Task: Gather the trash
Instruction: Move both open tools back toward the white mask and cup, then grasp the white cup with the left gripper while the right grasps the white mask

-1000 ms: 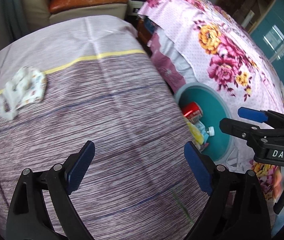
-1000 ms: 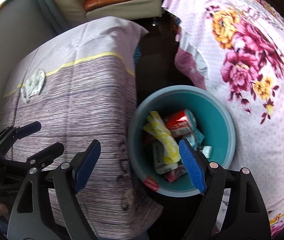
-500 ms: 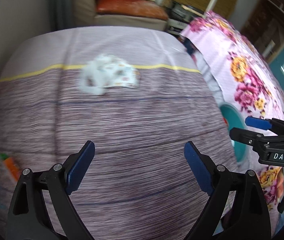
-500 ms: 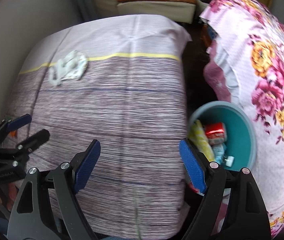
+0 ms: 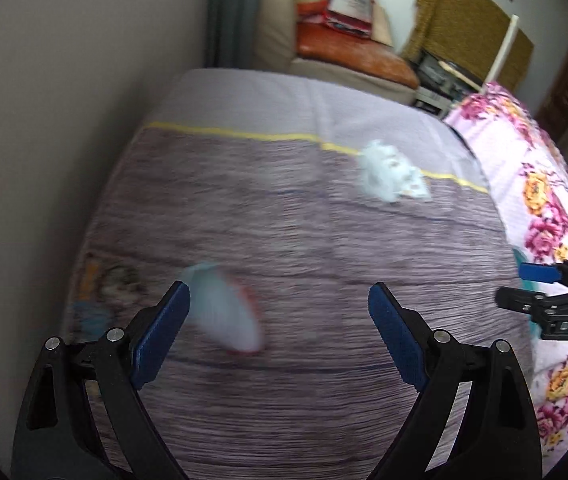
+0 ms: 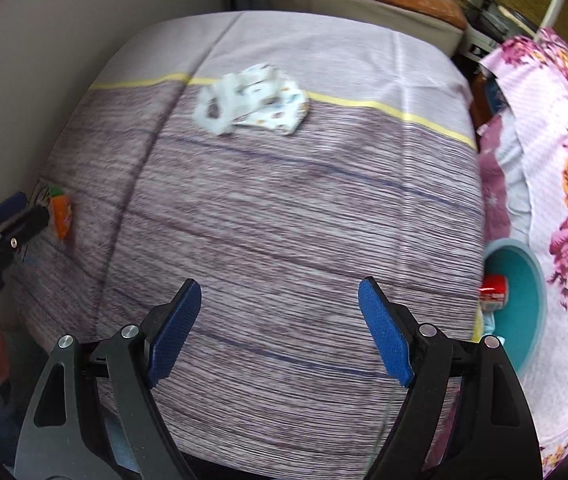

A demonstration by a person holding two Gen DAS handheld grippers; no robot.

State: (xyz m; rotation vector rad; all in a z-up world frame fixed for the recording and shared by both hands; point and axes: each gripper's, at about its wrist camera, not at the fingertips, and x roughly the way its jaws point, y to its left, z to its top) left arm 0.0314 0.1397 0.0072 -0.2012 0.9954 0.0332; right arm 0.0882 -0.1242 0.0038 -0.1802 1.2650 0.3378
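- Trash, piece one: crumpled white wrapper (image 6: 251, 99) with small printed marks, lying on the striped cloth (image 6: 284, 220) right at its yellow line, toward the far end; same piece blurred in the left view (image 5: 392, 176).
- Trash, piece two: pale oval packet with a red edge (image 5: 224, 314), blurred, flat on the cloth just beside the left gripper's left pad.
- Trash, piece three: small orange wrapper (image 6: 62, 212) near the cloth's left edge, close to the wall.
- Trash already collected: red can (image 6: 494, 290) and other bits inside the teal bin (image 6: 524, 280), wedged between the cloth-covered surface and the flowered bedspread (image 6: 564, 160).
- Left gripper (image 5: 278, 334): jaws spread wide, nothing between the pads, angled down over the cloth.
- Right gripper (image 6: 280, 330): jaws spread wide, holding nothing, angled down over bare cloth, well apart from the white wrapper.
- Background: armchair with an orange cushion (image 5: 348, 52) beyond the far end.
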